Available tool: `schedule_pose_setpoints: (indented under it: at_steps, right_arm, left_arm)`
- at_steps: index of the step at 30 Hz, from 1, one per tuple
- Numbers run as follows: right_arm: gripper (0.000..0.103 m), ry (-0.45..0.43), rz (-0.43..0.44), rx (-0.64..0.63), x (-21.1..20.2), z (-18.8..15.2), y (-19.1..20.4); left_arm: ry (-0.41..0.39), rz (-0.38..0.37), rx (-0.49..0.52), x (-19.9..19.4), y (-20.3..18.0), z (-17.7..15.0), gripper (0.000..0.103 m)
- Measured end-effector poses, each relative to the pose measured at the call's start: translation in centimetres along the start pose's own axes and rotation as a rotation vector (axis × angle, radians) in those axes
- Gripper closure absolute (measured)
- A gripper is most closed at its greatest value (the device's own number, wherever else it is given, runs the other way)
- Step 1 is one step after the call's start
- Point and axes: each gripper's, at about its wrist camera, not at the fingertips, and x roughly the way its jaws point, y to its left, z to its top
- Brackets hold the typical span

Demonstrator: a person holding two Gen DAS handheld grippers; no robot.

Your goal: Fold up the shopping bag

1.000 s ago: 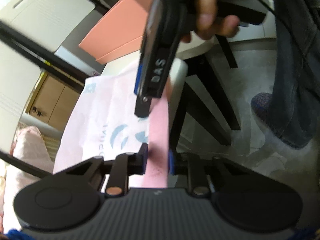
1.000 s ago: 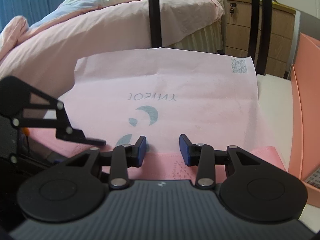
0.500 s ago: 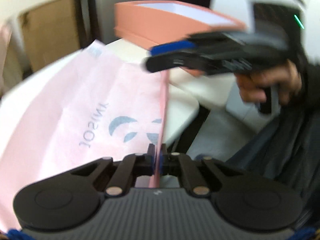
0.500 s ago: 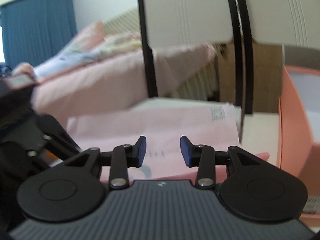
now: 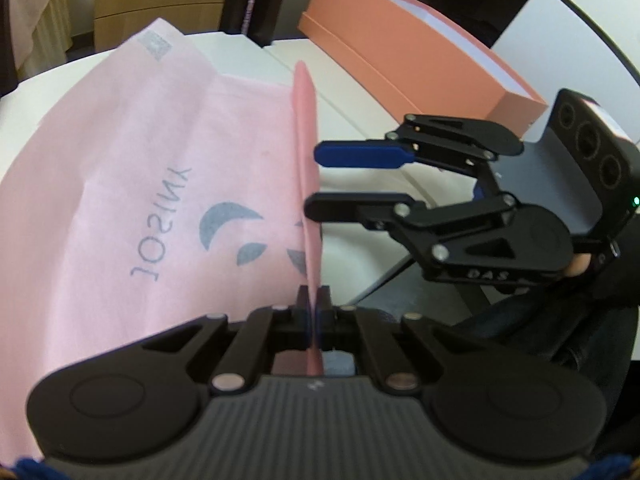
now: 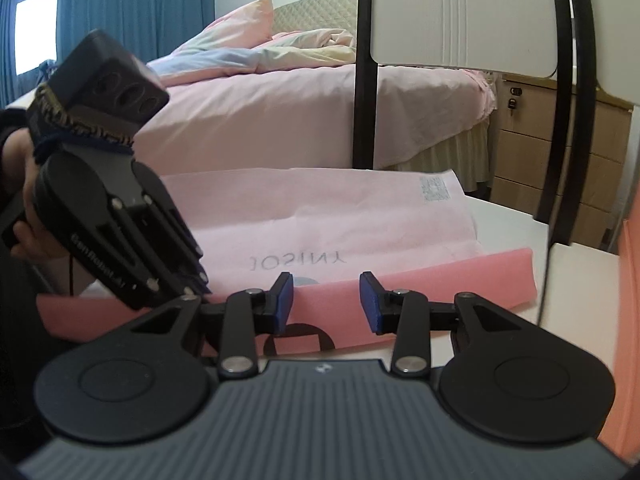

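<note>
Left wrist view: pale pink non-woven shopping bag lay flat on white tabletop, its darker pink band edge running straight away from left gripper, jaws pinched shut on it. Right gripper, jaws part-open, empty, was beside that edge, w/ band just ahead.

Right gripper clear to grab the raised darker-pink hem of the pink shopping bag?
Probably yes: the right gripper is open, fingers level with the raised hem, nothing between them. The left gripper pinches the hem nearer the corner.
</note>
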Motion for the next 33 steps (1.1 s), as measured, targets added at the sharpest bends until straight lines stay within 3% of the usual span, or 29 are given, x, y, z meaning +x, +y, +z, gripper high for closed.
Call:
schedule_pose_setpoints:
  at_steps: [5, 10, 12, 15, 17, 21, 25, 33]
  right_arm:
    - [0.062, 0.016, 0.017, 0.021, 2.2, 0.7, -0.7]
    - [0.063, 0.092, 0.039, 0.015, 4.7, 1.5, -0.9]
    - [0.063, 0.12, 0.028, -0.003, 5.4, 1.5, -0.6]
    - [0.063, 0.15, 0.011, -0.01, 6.0, 1.5, -0.6]
    - [0.063, 0.164, 0.013, 0.005, 6.2, 1.5, -0.8]
    - [0.063, 0.209, -0.013, -0.036, 6.9, 2.1, -0.4]
    - [0.064, 0.246, -0.032, -0.065, 7.3, 2.5, 0.2]
    - [0.064, 0.296, -0.074, -0.049, 6.6, 2.7, -0.3]
  left_arm:
    - [0.003, 0.002, -0.008, -0.4, 0.8, 0.4, 0.099]
    - [-0.003, 0.032, 0.017, -0.8, 0.4, 0.4, 0.094]
    - [-0.008, 0.072, 0.05, -1.1, -0.2, 0.3, 0.073]
    - [-0.041, 0.132, 0.09, -2.1, -1.2, 0.1, 0.056]
    - [-0.067, 0.167, 0.108, -2.8, -1.8, -0.1, 0.055]
    - [-0.103, 0.308, 0.183, -3.8, -3.7, -0.9, 0.05]
    - [-0.122, 0.347, 0.281, -4.1, -6.2, -1.8, 0.049]
    - [-0.032, 0.454, 0.514, -0.5, -11.0, -3.6, 0.048]
